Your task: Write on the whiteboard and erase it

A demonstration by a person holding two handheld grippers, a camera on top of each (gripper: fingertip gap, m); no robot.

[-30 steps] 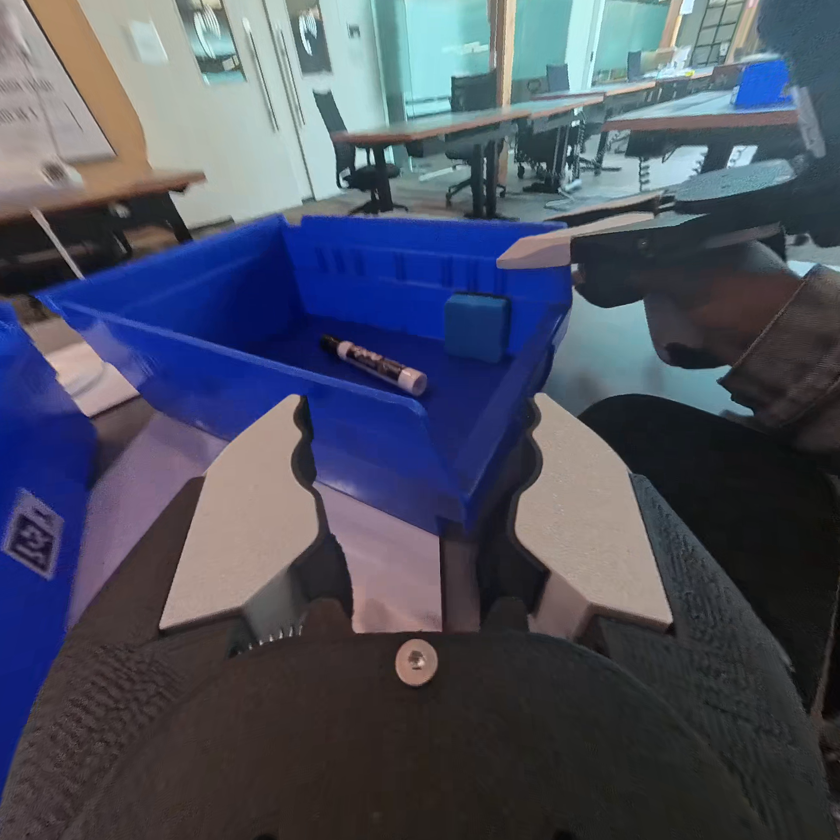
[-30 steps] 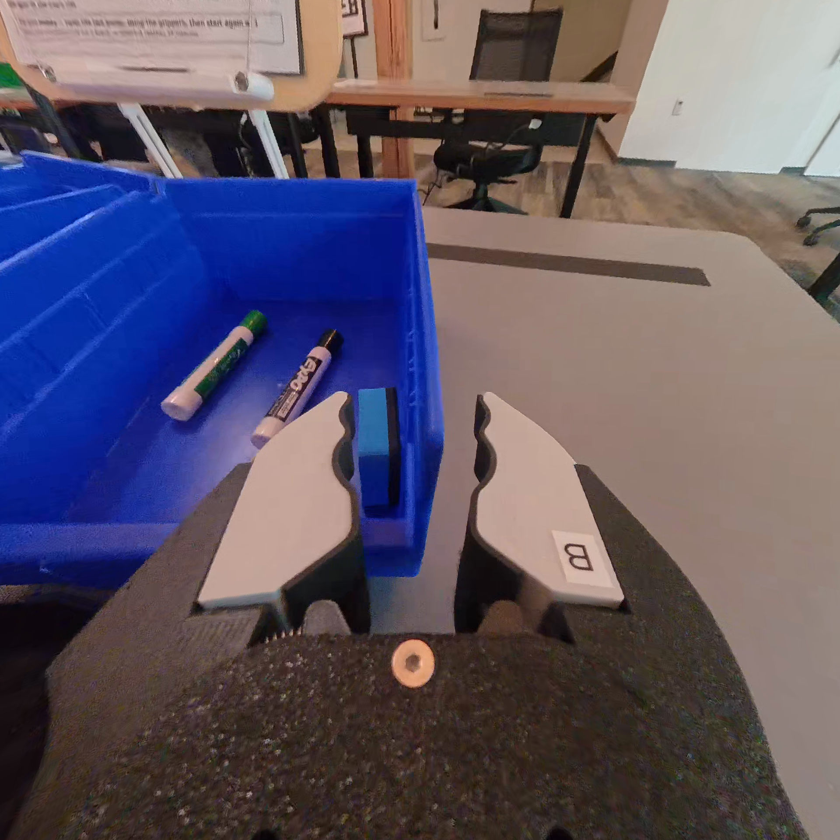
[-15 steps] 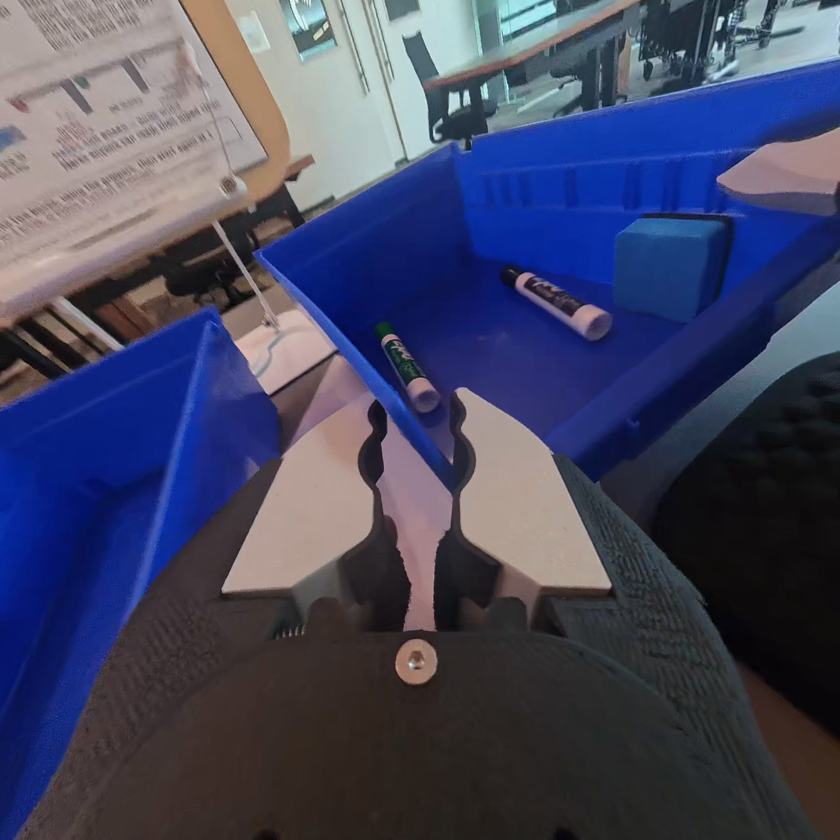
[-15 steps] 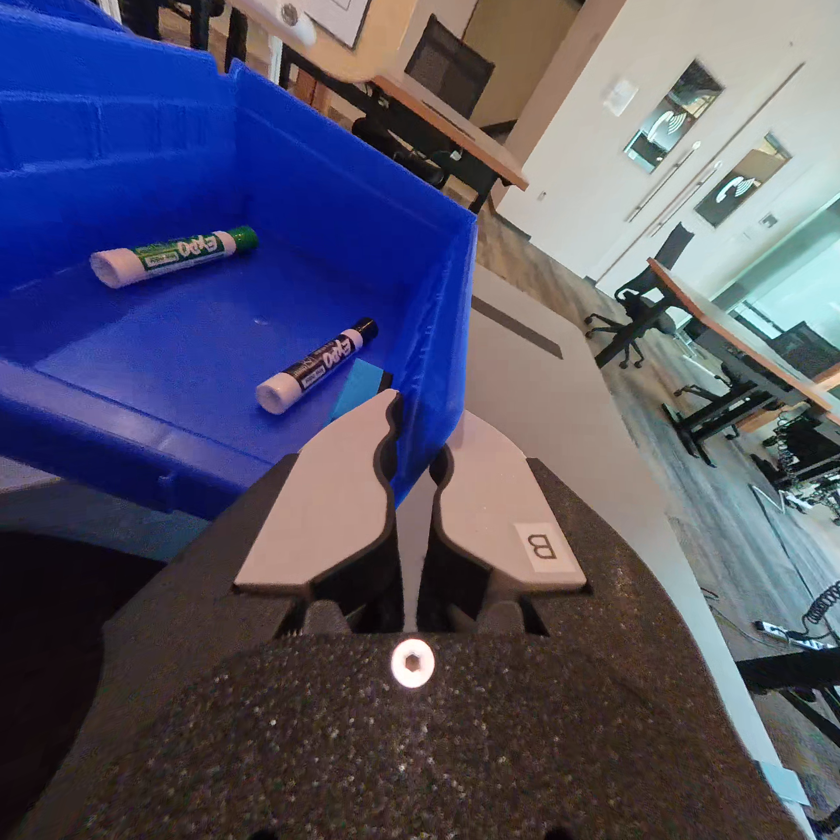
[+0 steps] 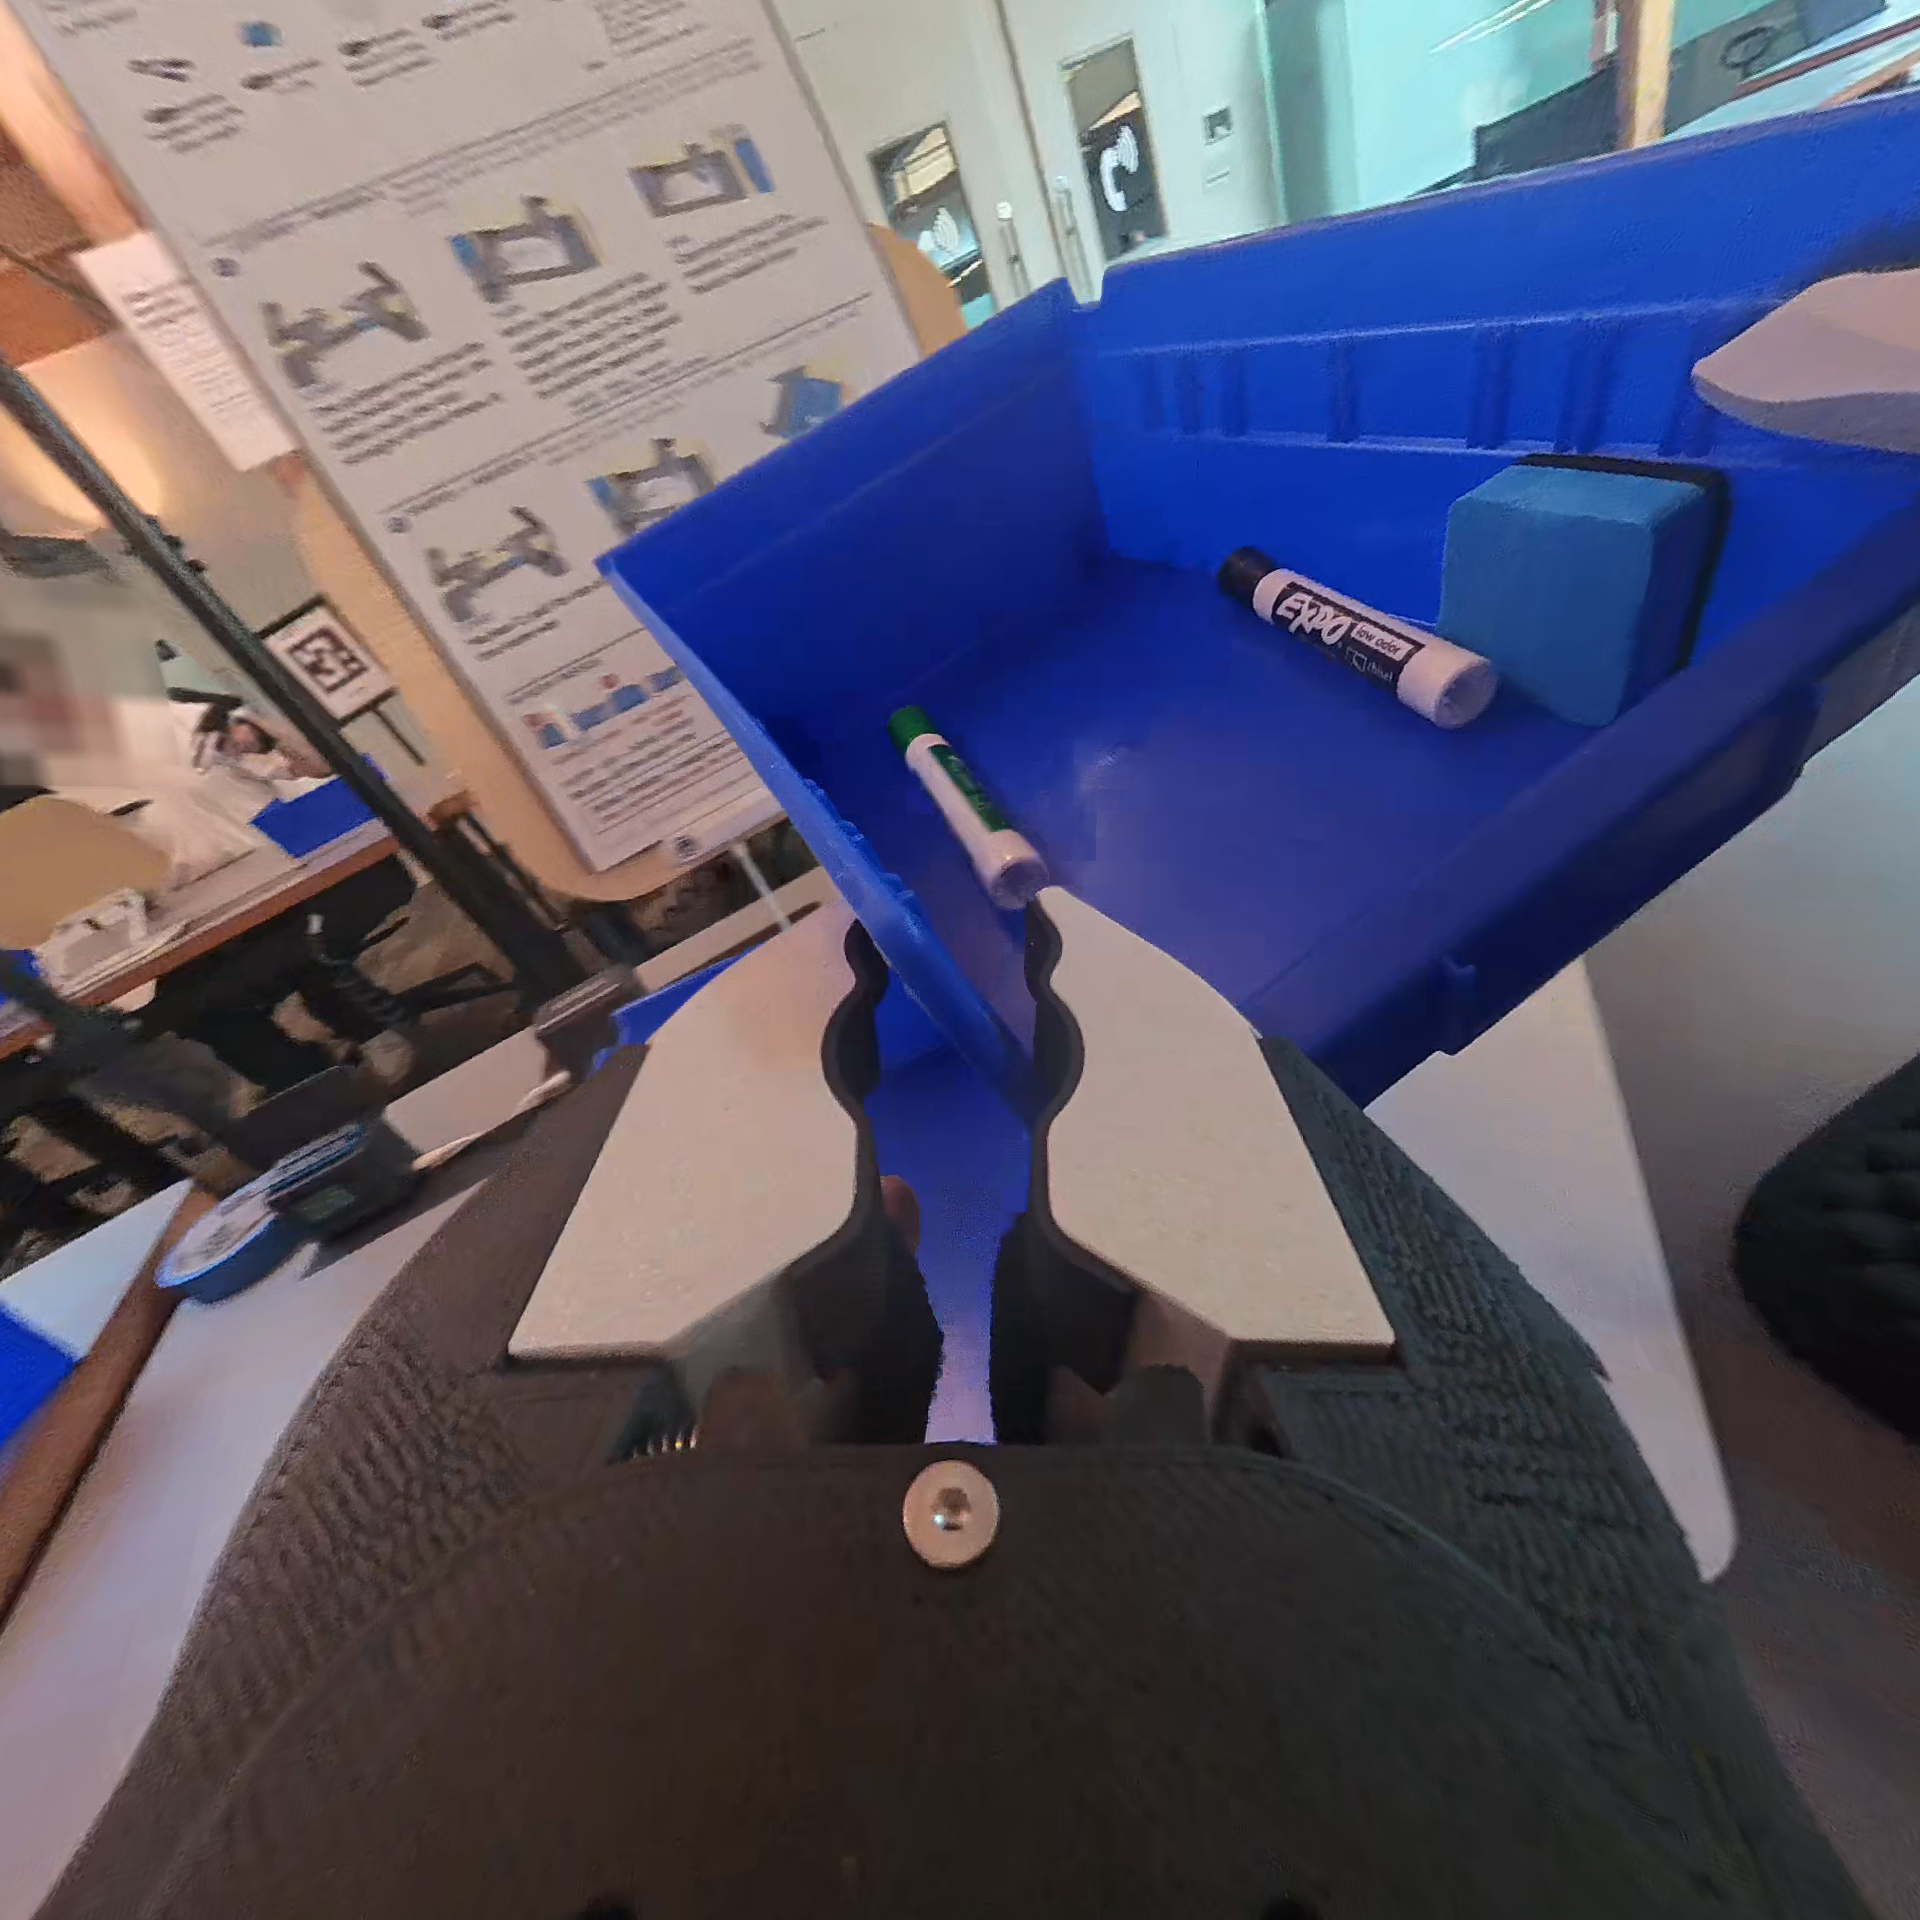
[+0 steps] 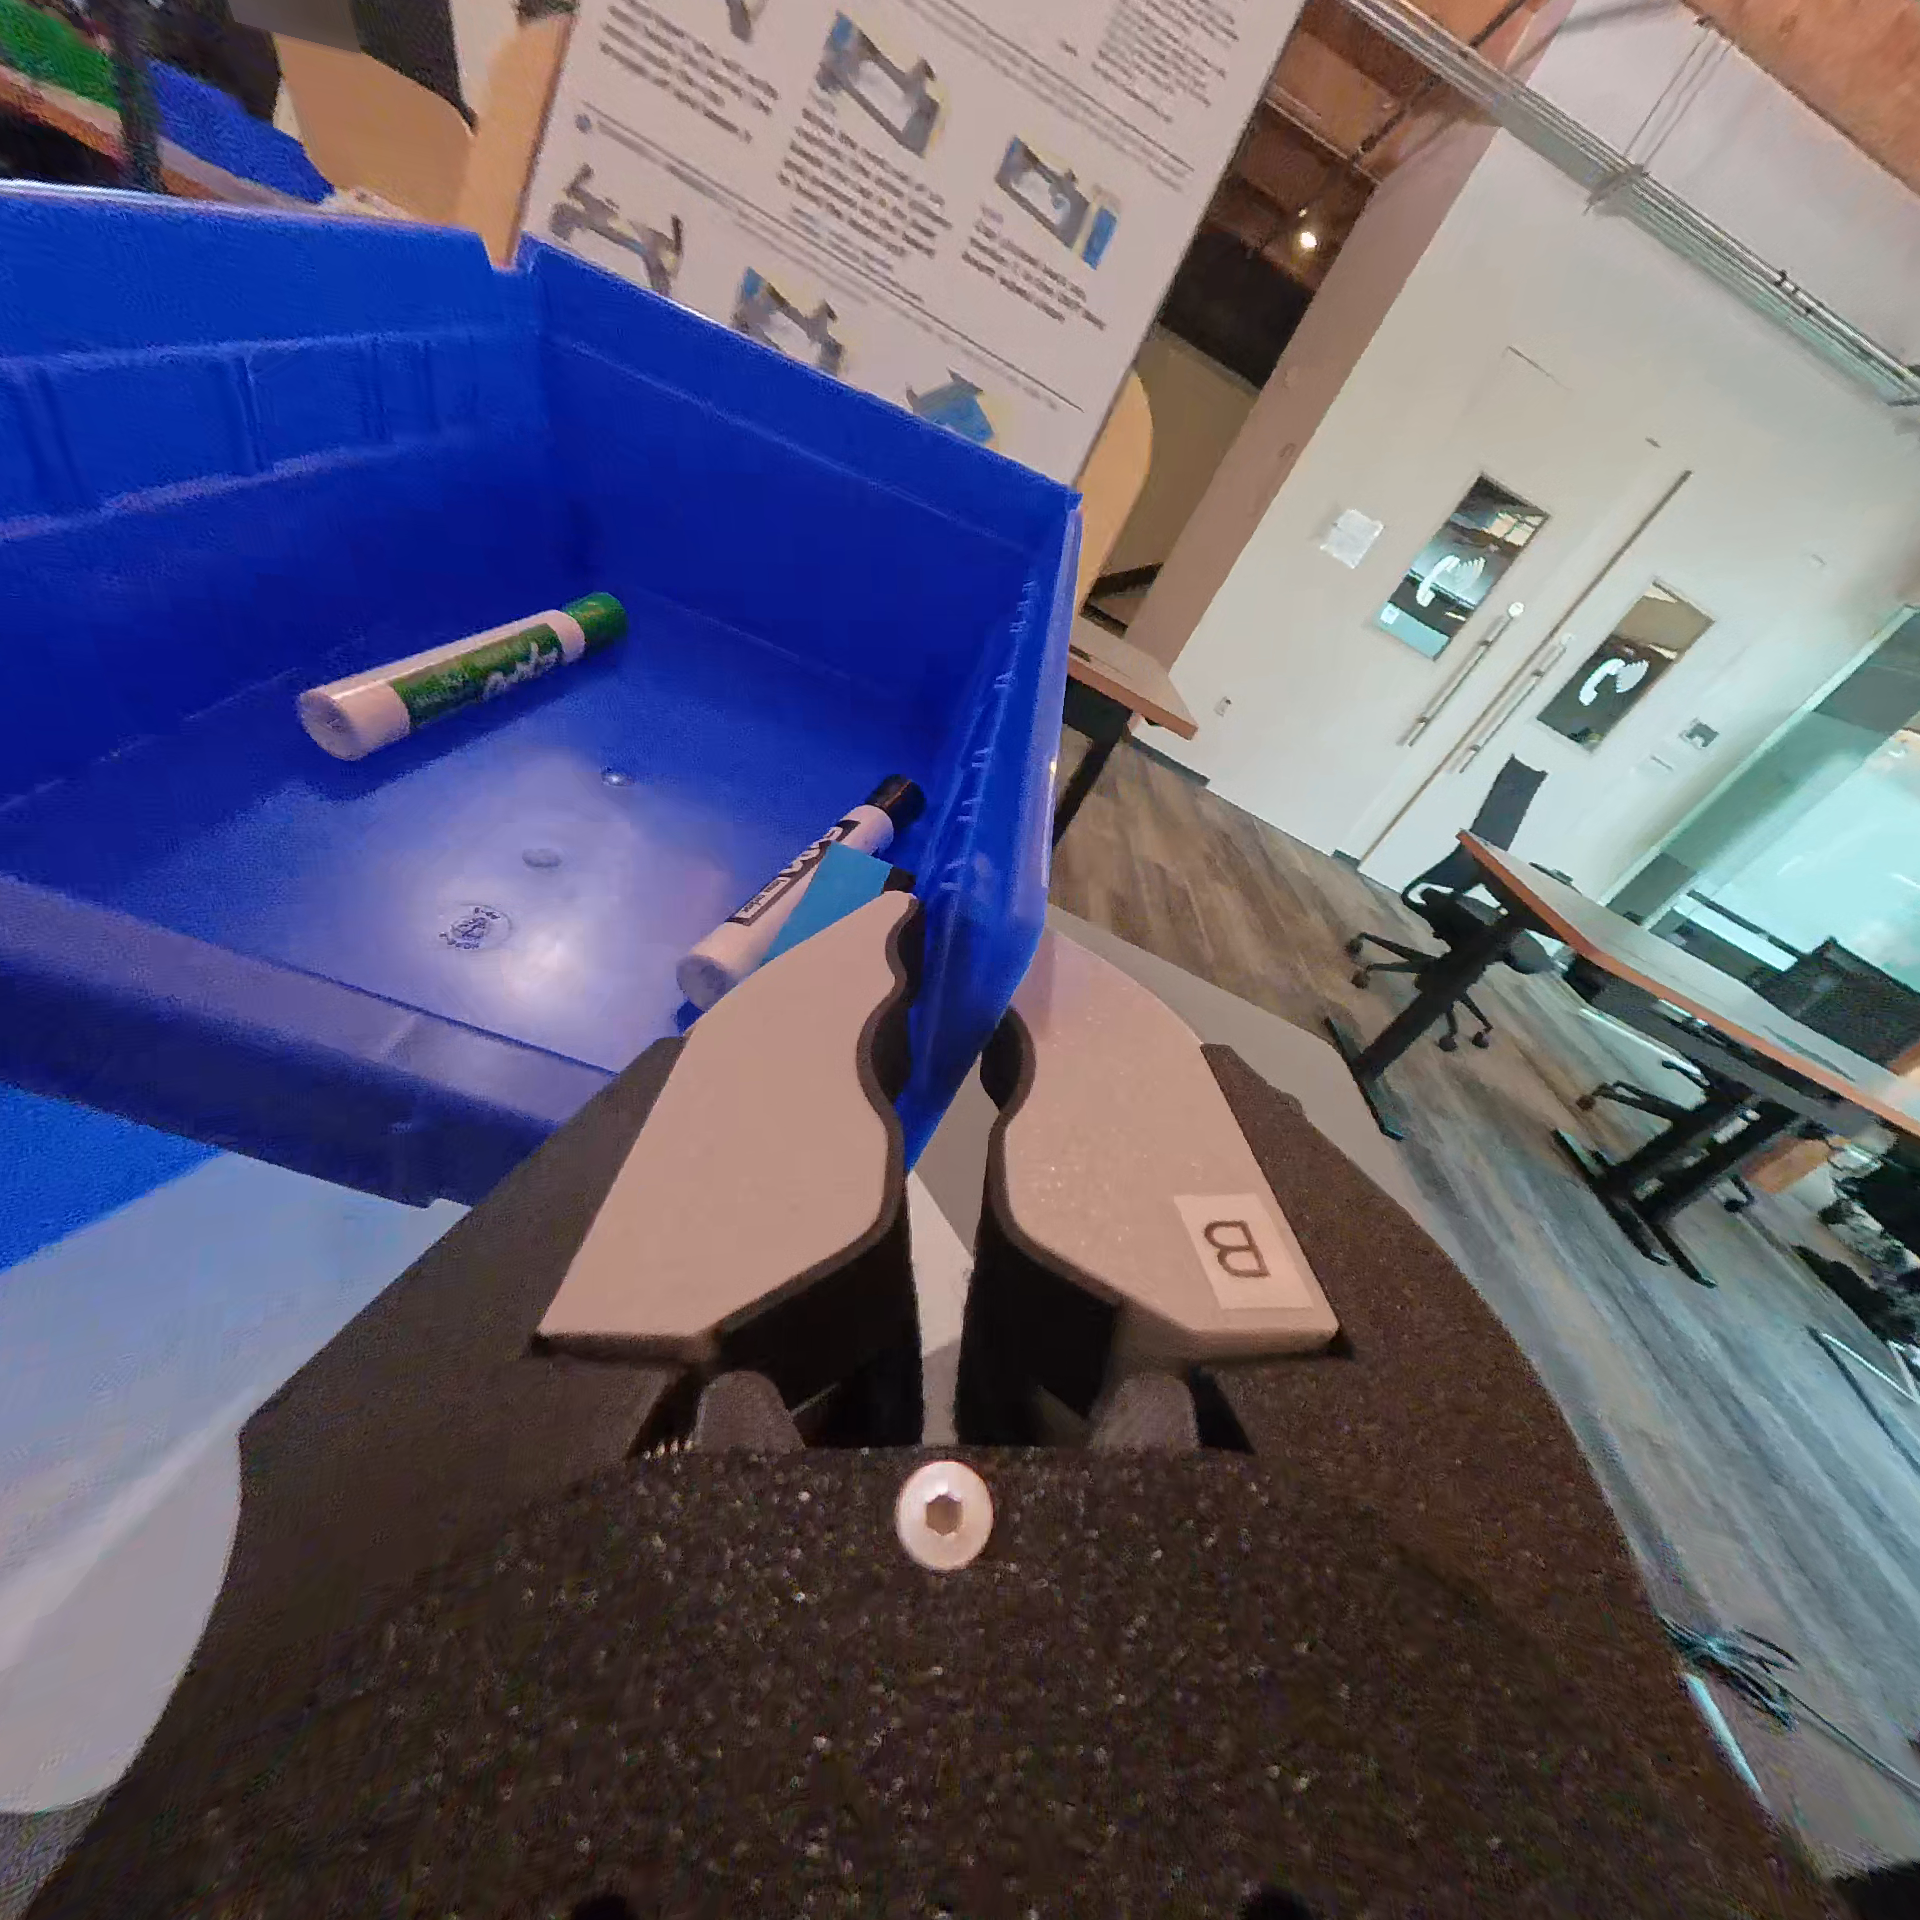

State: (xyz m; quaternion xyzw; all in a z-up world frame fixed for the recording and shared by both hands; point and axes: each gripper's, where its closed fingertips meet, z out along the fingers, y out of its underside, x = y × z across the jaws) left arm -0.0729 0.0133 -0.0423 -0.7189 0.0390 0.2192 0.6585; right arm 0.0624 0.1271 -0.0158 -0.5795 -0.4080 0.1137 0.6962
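Observation:
A blue bin (image 5: 1351, 343) hangs tilted above the grey table, held at both ends. My left gripper (image 5: 951, 935) is shut on its left side wall. My right gripper (image 6: 956, 966) is shut on its right side wall (image 6: 987, 831); one of its fingers (image 5: 1818, 374) shows at the right edge of the left wrist view. In the bin lie a green-capped marker (image 5: 961, 805), a black-capped marker (image 5: 1351, 649) and a blue eraser (image 5: 1569, 592) against the right wall. The right wrist view shows the green marker (image 6: 462, 675), the black marker (image 6: 800, 894) and a corner of the eraser (image 6: 831, 894).
A large printed board (image 5: 499, 343) stands behind the bin and also shows in the right wrist view (image 6: 883, 187). A roll of blue tape (image 5: 223, 1242) lies on the table at left, near another blue bin (image 5: 31, 1371). Desks and office chairs (image 6: 1558, 935) stand at right. About 20 centimetres separates my left fingertips from my right.
Both grippers have shut on the bin's side walls. The bin has risen off the table and tilted; the markers have rolled a little inside it.

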